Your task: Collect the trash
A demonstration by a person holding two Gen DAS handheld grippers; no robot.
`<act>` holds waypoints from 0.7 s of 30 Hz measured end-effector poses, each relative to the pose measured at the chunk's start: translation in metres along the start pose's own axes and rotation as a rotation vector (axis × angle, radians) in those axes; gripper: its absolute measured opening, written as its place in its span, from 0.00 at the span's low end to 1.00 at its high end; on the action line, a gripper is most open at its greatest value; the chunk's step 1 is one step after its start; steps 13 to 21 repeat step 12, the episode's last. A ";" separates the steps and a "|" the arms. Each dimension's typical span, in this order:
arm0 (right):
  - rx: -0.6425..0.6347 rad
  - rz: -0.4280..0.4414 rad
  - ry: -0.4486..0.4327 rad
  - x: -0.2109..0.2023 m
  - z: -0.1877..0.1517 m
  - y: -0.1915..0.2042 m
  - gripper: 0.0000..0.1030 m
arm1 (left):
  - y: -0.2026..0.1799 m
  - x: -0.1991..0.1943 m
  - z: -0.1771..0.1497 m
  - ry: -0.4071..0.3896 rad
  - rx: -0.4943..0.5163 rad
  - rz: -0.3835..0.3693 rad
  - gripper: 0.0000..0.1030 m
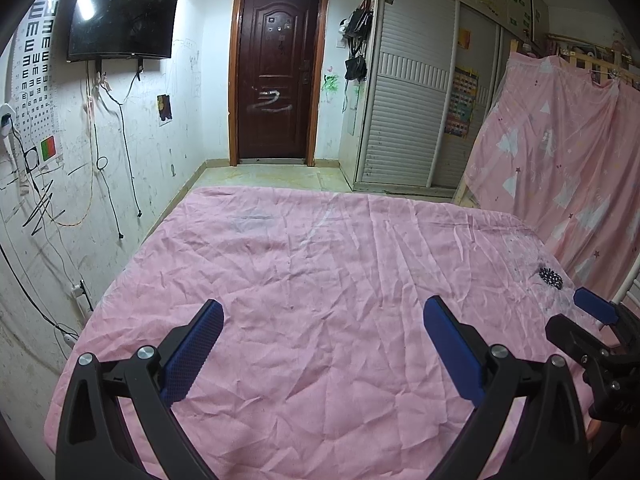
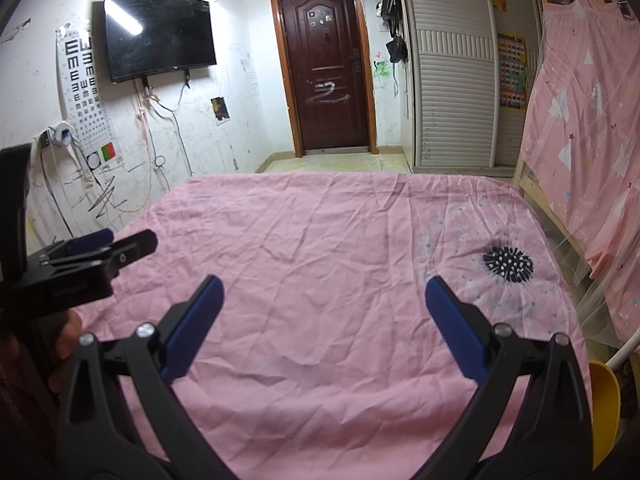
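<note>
Overhead, both grippers hang above a wide table covered by a wrinkled pink sheet (image 1: 320, 280). The left gripper (image 1: 324, 312) has its blue-padded jaws spread wide with nothing between them, and the right gripper (image 2: 324, 292) stands the same way, jaws apart and empty. Each shows at the edge of the other's view, side by side and apart. A hand (image 2: 60, 344) grips the left tool's handle at the left edge of the right wrist view.

No piece of trash can be made out on the sheet in either view; the only mark on the cloth is a printed black flower head (image 2: 507, 264) with white dots, ahead and to the right of the right gripper. A yellow scoop-shaped object (image 2: 604, 408) sits past the table's right edge. Beyond the table stand a dark brown door (image 1: 276, 76), a wall-mounted television (image 1: 120, 12), an eye chart (image 2: 82, 84), white louvred wardrobe doors (image 2: 452, 72) and a hanging pink curtain (image 1: 560, 152).
</note>
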State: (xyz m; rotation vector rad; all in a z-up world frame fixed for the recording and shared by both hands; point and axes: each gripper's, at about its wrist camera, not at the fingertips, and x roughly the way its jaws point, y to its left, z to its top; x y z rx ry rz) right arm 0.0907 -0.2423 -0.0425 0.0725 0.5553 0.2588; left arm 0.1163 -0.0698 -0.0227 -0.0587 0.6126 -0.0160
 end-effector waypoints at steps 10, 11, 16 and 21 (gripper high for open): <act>0.000 0.000 0.001 0.000 0.000 0.000 0.94 | -0.001 0.001 -0.001 0.006 0.004 -0.001 0.91; 0.000 0.000 0.001 0.000 0.000 0.000 0.94 | -0.002 0.000 -0.001 0.006 0.005 0.000 0.91; 0.000 0.000 0.002 0.000 0.000 0.000 0.94 | -0.002 0.000 -0.001 0.005 0.005 0.000 0.91; 0.000 0.000 0.002 0.000 0.000 0.000 0.94 | -0.002 0.000 -0.001 0.005 0.005 0.000 0.91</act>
